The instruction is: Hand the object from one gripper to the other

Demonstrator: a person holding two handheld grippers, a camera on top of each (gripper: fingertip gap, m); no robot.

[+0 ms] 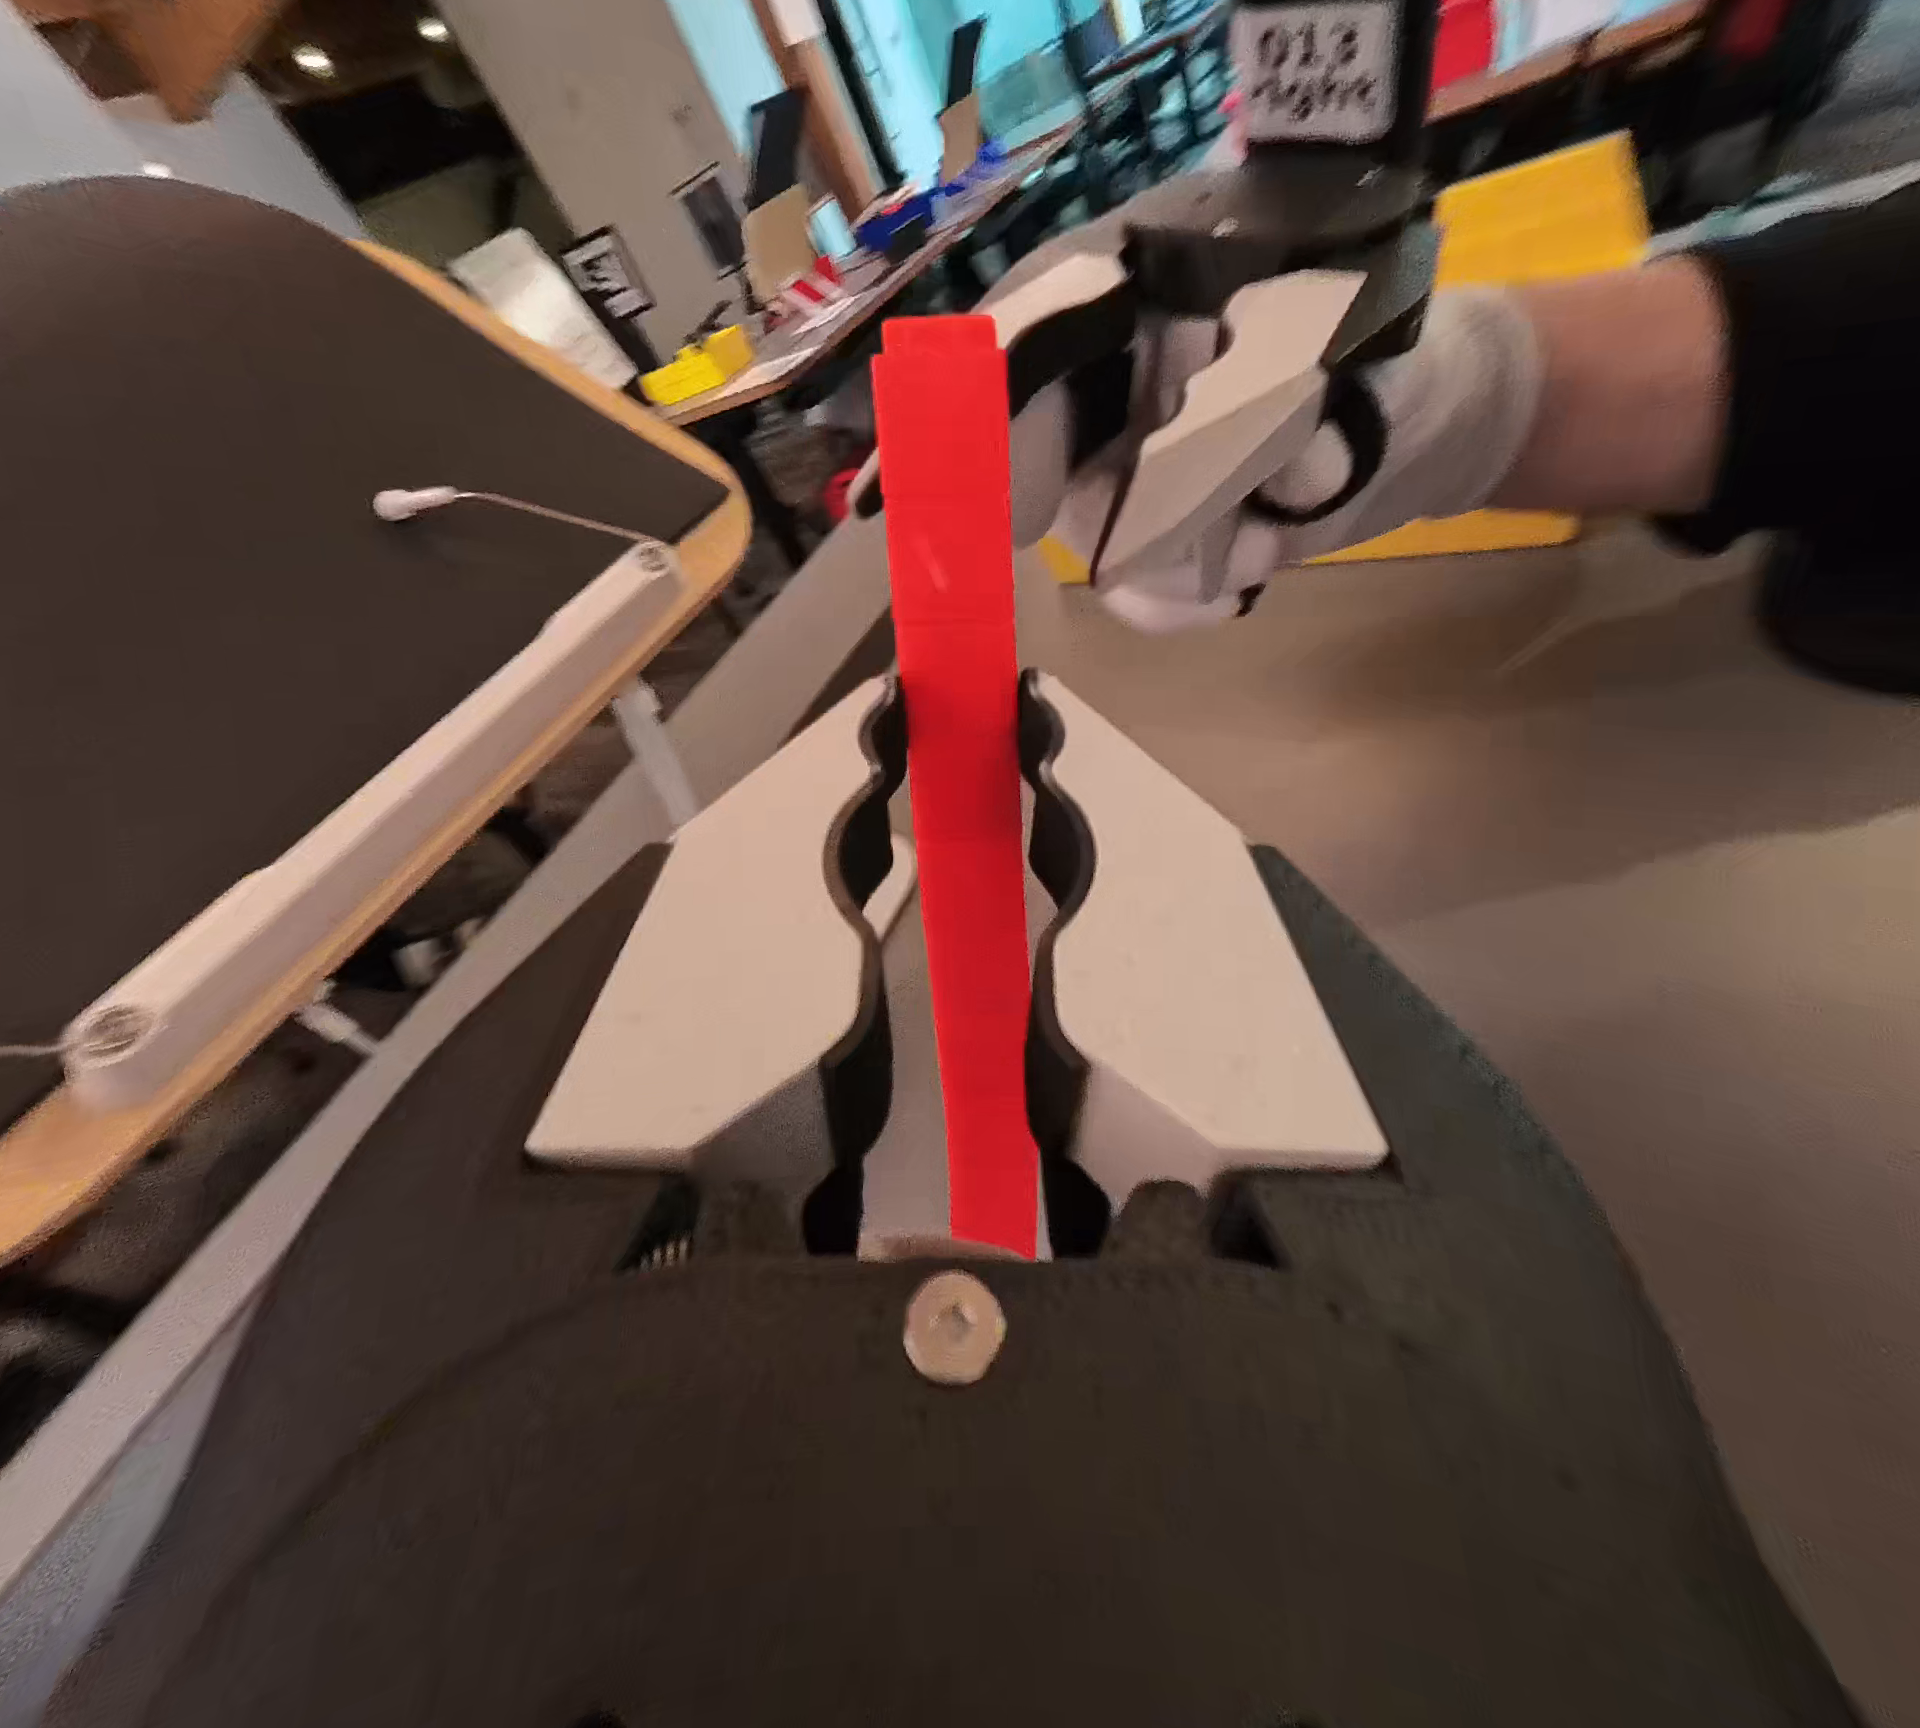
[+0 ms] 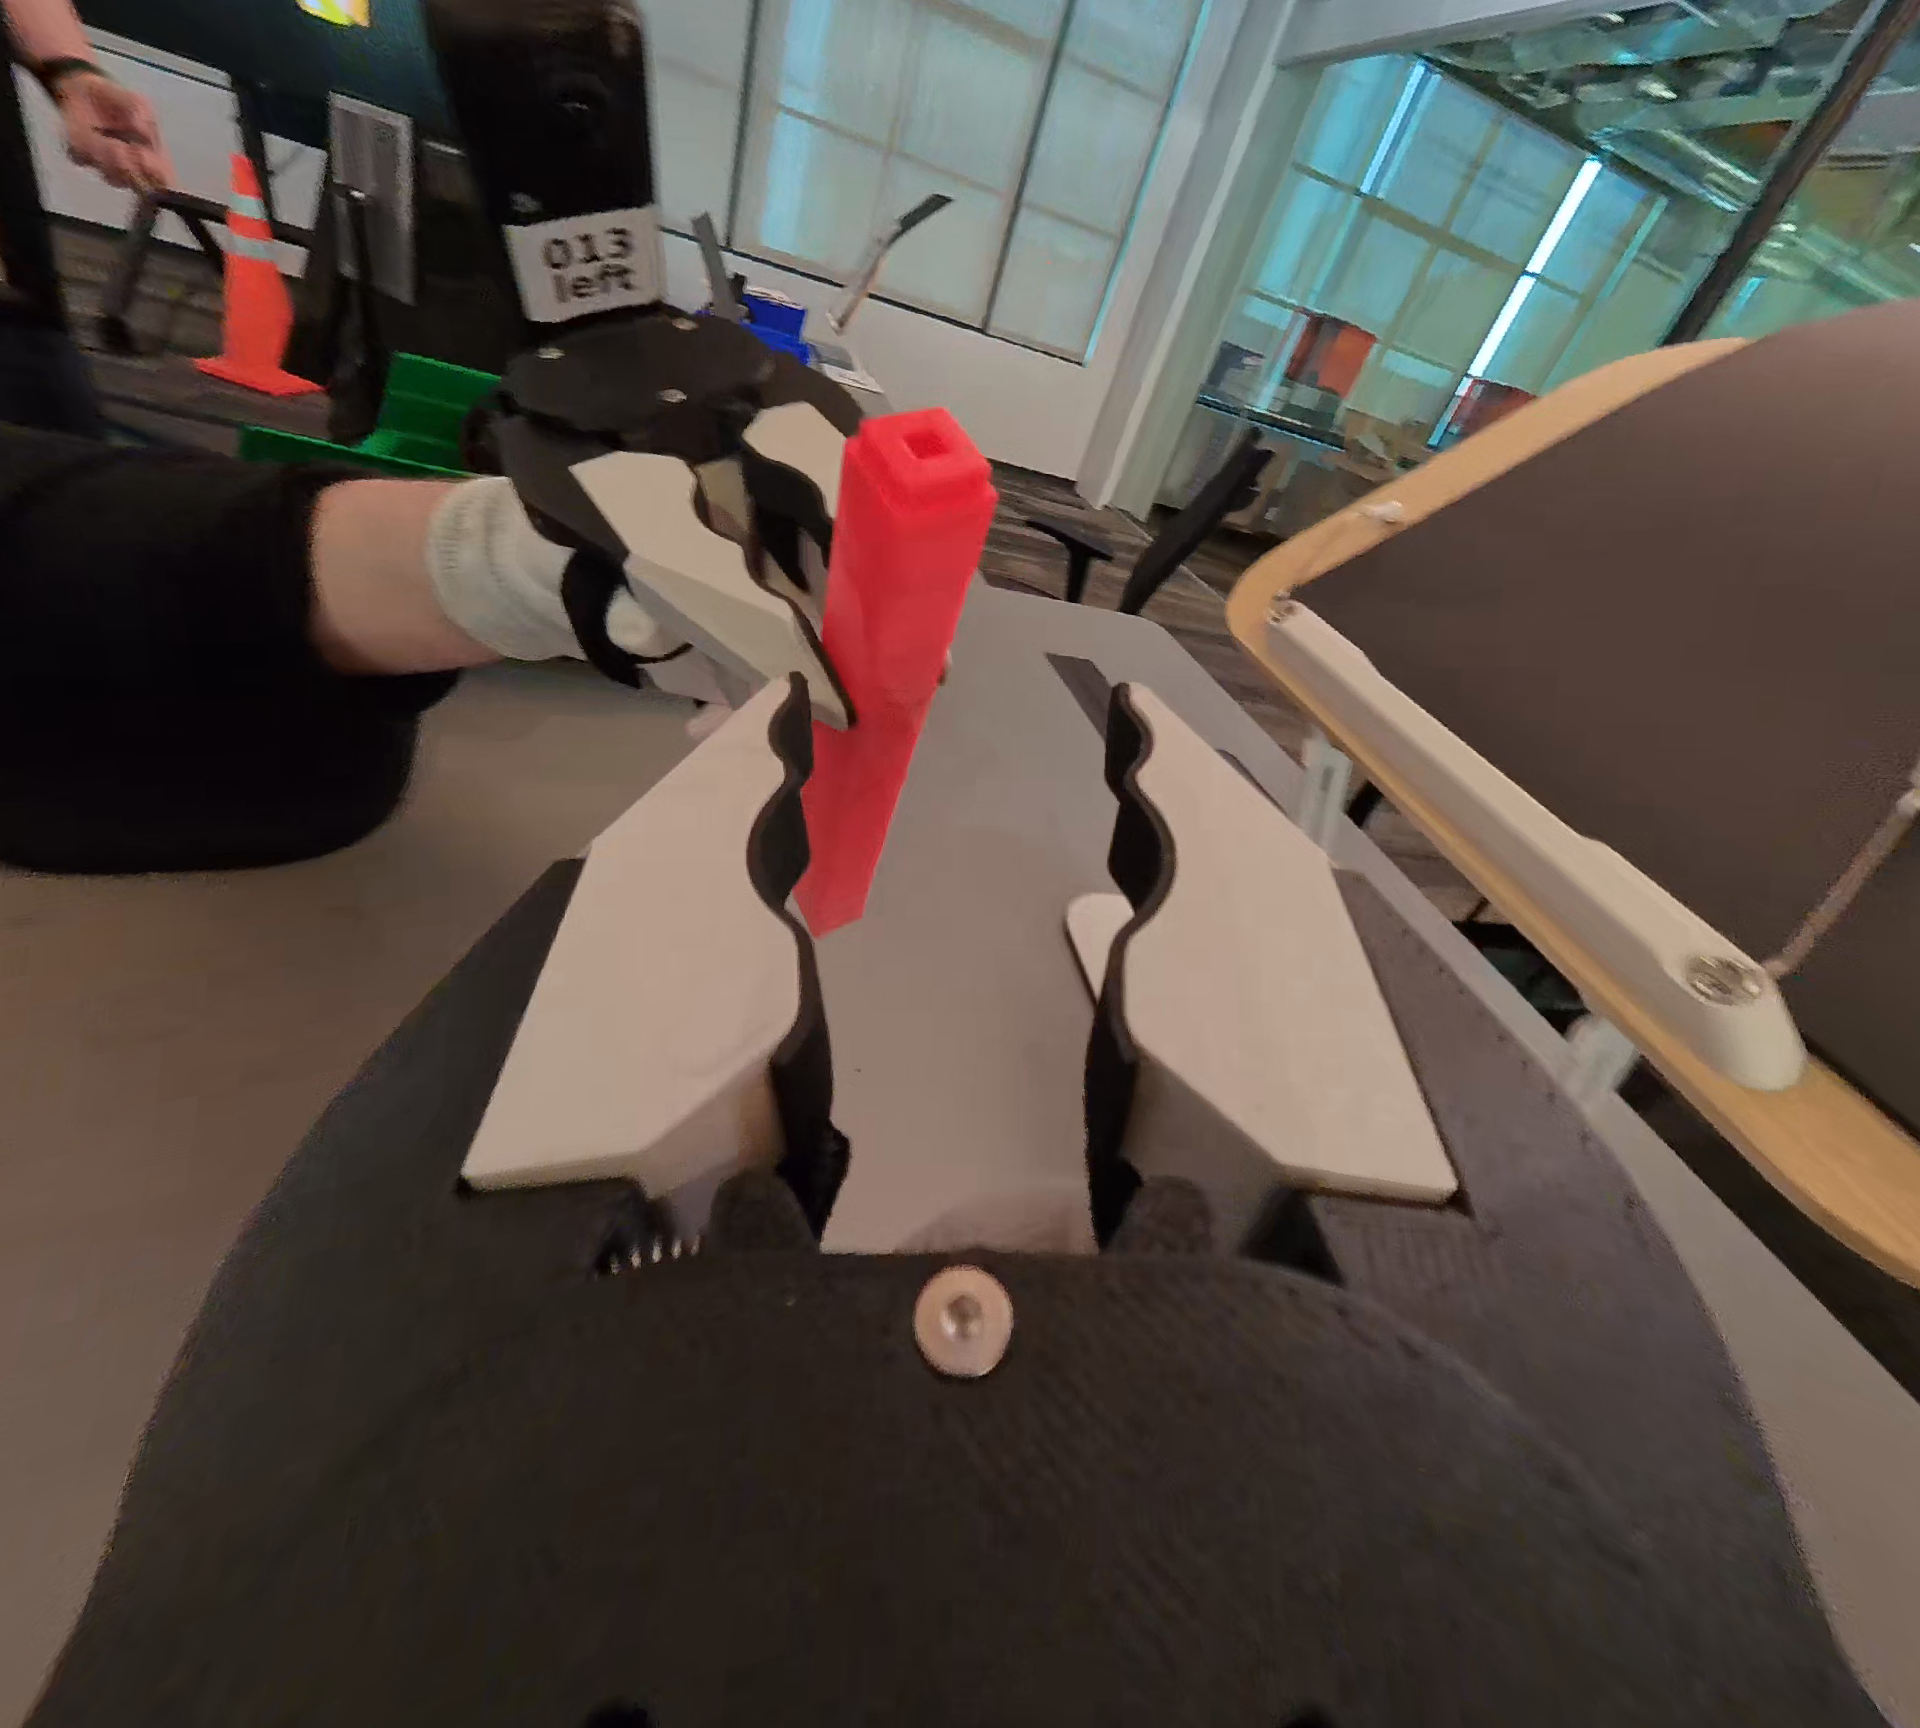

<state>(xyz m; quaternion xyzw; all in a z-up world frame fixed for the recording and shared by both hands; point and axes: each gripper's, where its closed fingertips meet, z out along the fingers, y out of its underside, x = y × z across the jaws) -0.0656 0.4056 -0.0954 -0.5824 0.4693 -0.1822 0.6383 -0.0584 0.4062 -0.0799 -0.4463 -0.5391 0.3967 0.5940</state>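
A long red square bar [image 1: 951, 483] stands clamped between the fingers of my left gripper [image 1: 961, 691], which is shut on its lower half. In the right wrist view the bar [image 2: 904, 556] has a hollow top end and hangs tilted above the grey table. My right gripper [image 2: 956, 696] is open, and the bar's lower end sits between its jaws, close to the left finger [image 2: 665, 930]. The left gripper [image 2: 883, 691], held by a gloved hand, grips the bar's middle there. In the left wrist view the right gripper's finger [image 1: 1226, 431] reaches in beside the bar's upper part.
A grey table [image 2: 956, 1003] lies below both grippers. A dark panel with a wooden rim and a white bracket stands close by [image 1: 312, 483], also in the right wrist view [image 2: 1558, 639]. An orange cone [image 2: 255, 276] and a person's arm [image 2: 104, 109] are far behind. My two grippers' fingertips are within a few centimetres of each other.
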